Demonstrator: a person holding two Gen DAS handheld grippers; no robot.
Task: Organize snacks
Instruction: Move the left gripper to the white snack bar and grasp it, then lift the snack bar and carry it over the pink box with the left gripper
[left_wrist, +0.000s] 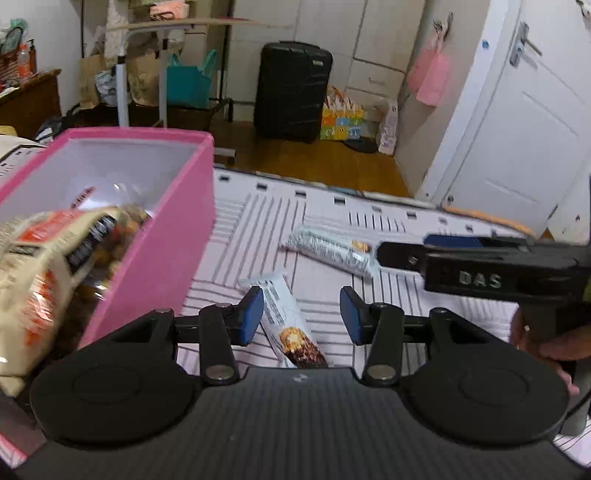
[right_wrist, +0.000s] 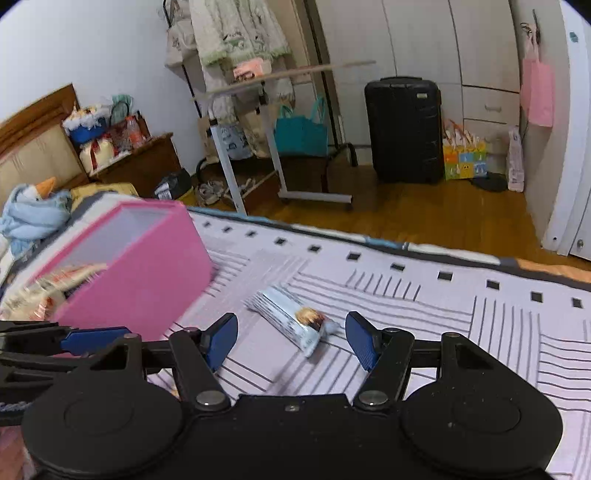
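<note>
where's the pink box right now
The pink box sits on the striped bedspread, left in both views, with two snack bars to its right.

Pink box (left_wrist: 162, 236), white-and-brown snack bars (right_wrist: 291, 319) (one silvery (left_wrist: 328, 249)), grey-striped pale bedcover (right_wrist: 461, 325), blue fingers (left_wrist: 249, 314)

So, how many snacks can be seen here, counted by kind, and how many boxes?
Snack bars on the bedspread: 2, the near bar and the far bar
Snack bags: 1, the bag in the box
Pink boxes: 1, the box
Total: 4
</note>
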